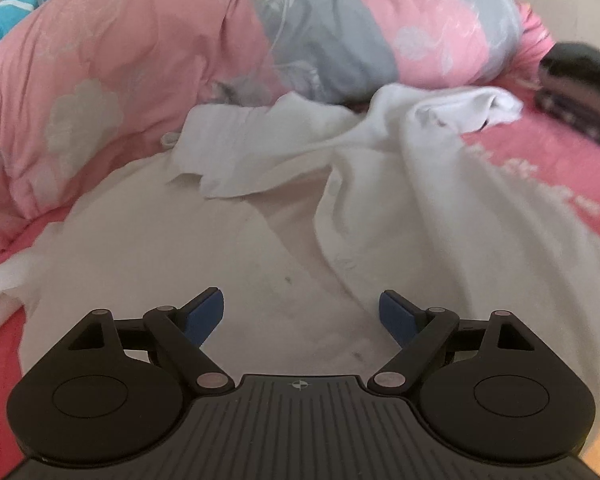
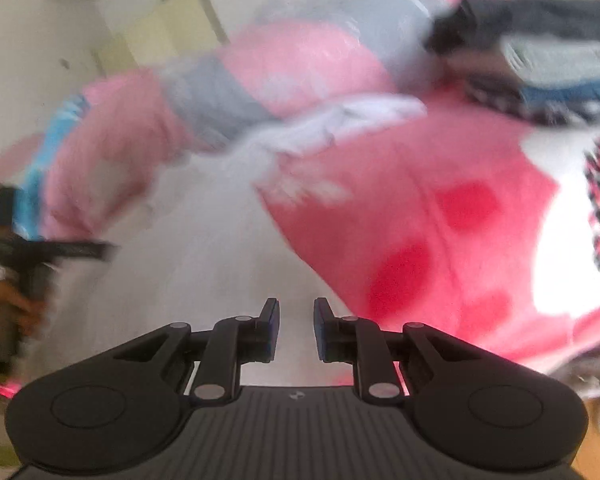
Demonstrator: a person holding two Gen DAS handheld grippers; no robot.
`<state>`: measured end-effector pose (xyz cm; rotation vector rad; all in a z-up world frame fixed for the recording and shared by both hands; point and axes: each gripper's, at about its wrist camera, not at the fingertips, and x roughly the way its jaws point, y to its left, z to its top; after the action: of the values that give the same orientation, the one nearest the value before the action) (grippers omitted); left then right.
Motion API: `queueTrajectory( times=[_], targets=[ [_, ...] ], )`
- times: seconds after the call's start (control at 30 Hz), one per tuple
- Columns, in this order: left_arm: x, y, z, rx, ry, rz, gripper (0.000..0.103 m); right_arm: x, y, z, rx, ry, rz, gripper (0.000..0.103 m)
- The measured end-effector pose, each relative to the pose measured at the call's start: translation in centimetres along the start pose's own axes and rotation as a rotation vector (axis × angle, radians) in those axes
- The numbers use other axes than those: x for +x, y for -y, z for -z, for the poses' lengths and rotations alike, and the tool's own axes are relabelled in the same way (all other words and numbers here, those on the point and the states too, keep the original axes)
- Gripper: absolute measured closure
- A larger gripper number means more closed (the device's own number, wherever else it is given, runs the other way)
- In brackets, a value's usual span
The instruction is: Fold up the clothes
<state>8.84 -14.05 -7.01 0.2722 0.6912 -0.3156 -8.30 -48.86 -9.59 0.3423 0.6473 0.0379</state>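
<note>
A white garment (image 1: pixel 260 216) lies spread and rumpled on the pink bed sheet (image 1: pixel 548 168), its far part bunched in folds. My left gripper (image 1: pixel 301 312) hovers over its near part, jaws wide open and empty. In the right wrist view the same white garment (image 2: pixel 204 240) shows blurred at left and centre. My right gripper (image 2: pixel 296 328) is above its near edge, jaws partly open with nothing between them. The left gripper and the hand holding it (image 2: pixel 24 256) show at the left edge of that view.
A pink and grey quilt (image 1: pixel 180 60) is heaped along the back of the bed. A stack of dark folded clothes (image 2: pixel 548 68) lies at the far right. A white printed garment (image 2: pixel 588 216) lies on the sheet at right. A wall stands behind.
</note>
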Motion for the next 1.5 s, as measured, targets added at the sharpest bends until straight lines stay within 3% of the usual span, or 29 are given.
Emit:
queueTrajectory(
  times=[0.07, 0.1, 0.23, 0.4, 0.63, 0.7, 0.77, 0.9, 1.13, 1.2, 1.4, 1.5],
  targets=[
    [-0.3, -0.3, 0.0, -0.01, -0.001, -0.015, 0.017, 0.9, 1.7, 0.2, 0.047, -0.054, 0.122, 0.083],
    [-0.4, -0.5, 0.0, -0.016, -0.002, -0.027, 0.017, 0.7, 2.6, 0.3, 0.09, -0.056, 0.144, 0.083],
    [-0.7, -1.4, 0.3, -0.085, -0.012, -0.075, 0.017, -1.9, 4.8, -0.2, 0.208, -0.002, 0.116, 0.083],
    [-1.5, -3.2, 0.6, -0.216, -0.007, -0.076, 0.017, -2.4, 3.3, -2.4, 0.162, 0.022, 0.046, 0.083],
    [-2.3, -4.9, 0.7, -0.244, 0.032, -0.05, 0.014, 1.0, -4.4, -9.1, -0.05, 0.122, -0.174, 0.081],
    [-2.3, -5.5, 0.8, -0.242, 0.052, -0.043, 0.013, 2.7, -7.5, -11.3, -0.122, 0.127, -0.244, 0.075],
    [-2.1, -6.1, 1.1, -0.251, 0.067, -0.036, 0.013, 5.3, -11.8, -13.3, -0.243, 0.065, -0.277, 0.05],
    [-1.6, -7.1, 2.0, -0.275, 0.08, -0.004, 0.013, 10.3, -20.0, -15.5, -0.505, -0.02, -0.259, 0.045],
    [-2.2, -7.9, 3.5, -0.281, 0.15, 0.057, 0.013, 20.3, -30.2, -16.7, -0.781, -0.139, -0.202, 0.056],
    [-2.7, -8.0, 3.8, -0.293, 0.168, 0.121, 0.013, 22.8, -31.3, -15.8, -0.85, -0.181, -0.196, 0.057],
    [-3.4, -7.7, 4.1, -0.336, 0.196, 0.337, 0.014, 27.6, -31.9, -15.5, -0.855, -0.286, -0.147, 0.075],
    [-2.9, -7.6, 4.1, -0.378, 0.185, 0.412, 0.017, 29.0, -31.7, -15.7, -0.791, -0.328, -0.14, 0.096]
  ],
)
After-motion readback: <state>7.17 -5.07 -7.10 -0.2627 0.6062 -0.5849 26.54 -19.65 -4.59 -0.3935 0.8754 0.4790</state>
